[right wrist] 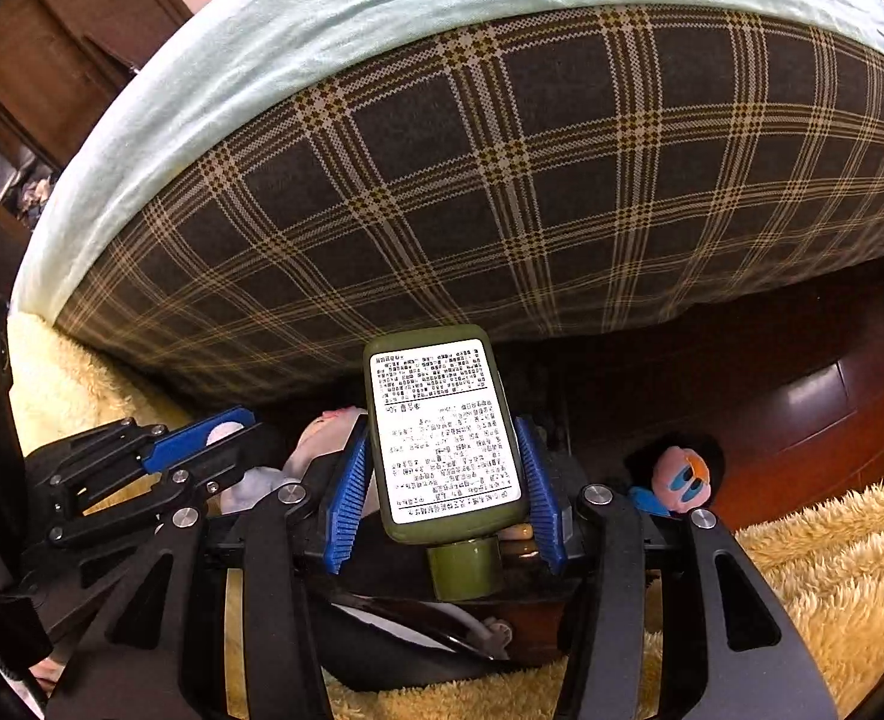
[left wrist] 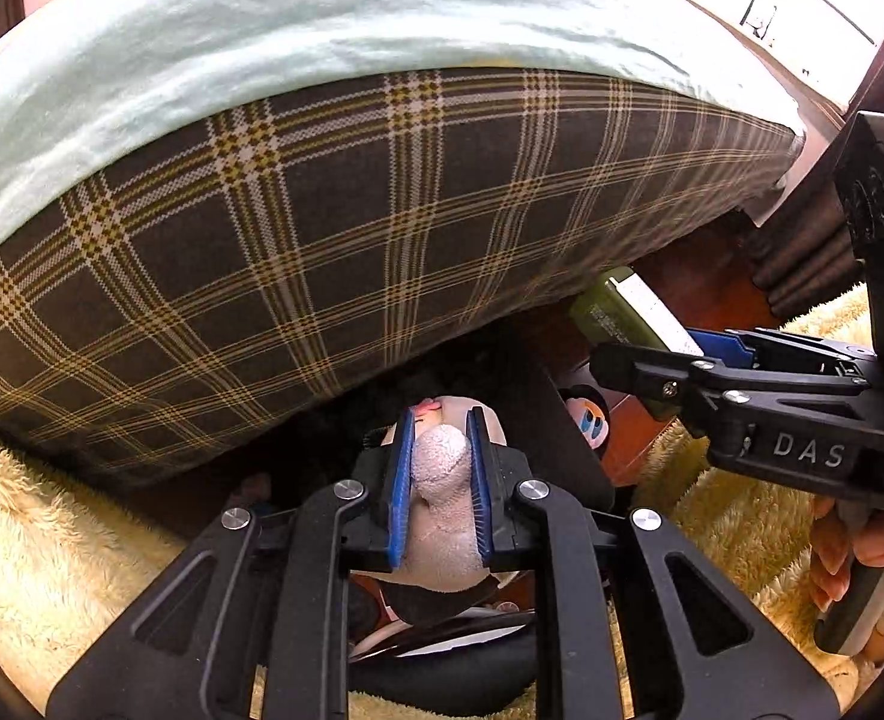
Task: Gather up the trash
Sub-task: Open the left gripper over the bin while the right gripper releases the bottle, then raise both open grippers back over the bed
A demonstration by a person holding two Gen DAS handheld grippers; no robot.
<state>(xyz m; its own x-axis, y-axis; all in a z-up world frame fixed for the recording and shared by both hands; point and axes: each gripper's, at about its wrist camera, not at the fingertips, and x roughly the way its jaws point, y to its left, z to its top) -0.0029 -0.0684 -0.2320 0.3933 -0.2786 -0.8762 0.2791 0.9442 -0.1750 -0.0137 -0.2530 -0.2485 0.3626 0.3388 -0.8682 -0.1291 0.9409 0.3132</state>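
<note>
My left gripper [left wrist: 440, 420] is shut on a pale fuzzy cloth wad [left wrist: 442, 468], with a pinkish piece showing past the blue pads. It shows from the side in the right wrist view [right wrist: 225, 429]. My right gripper [right wrist: 445, 426] is shut on an olive green tube [right wrist: 445, 432] with a white printed label, cap toward the camera. In the left wrist view the right gripper [left wrist: 652, 348] holds the tube [left wrist: 616, 312] at the right, close under the bed's edge.
A bed with a dark plaid skirt [left wrist: 321, 252] and a mint sheet [left wrist: 261, 30] fills the upper view. A cartoon doll [right wrist: 682, 474] lies on the brown wood floor [right wrist: 802, 408]. A yellow shaggy rug [right wrist: 832, 570] covers the foreground. A dark open bag [right wrist: 411, 630] lies below the grippers.
</note>
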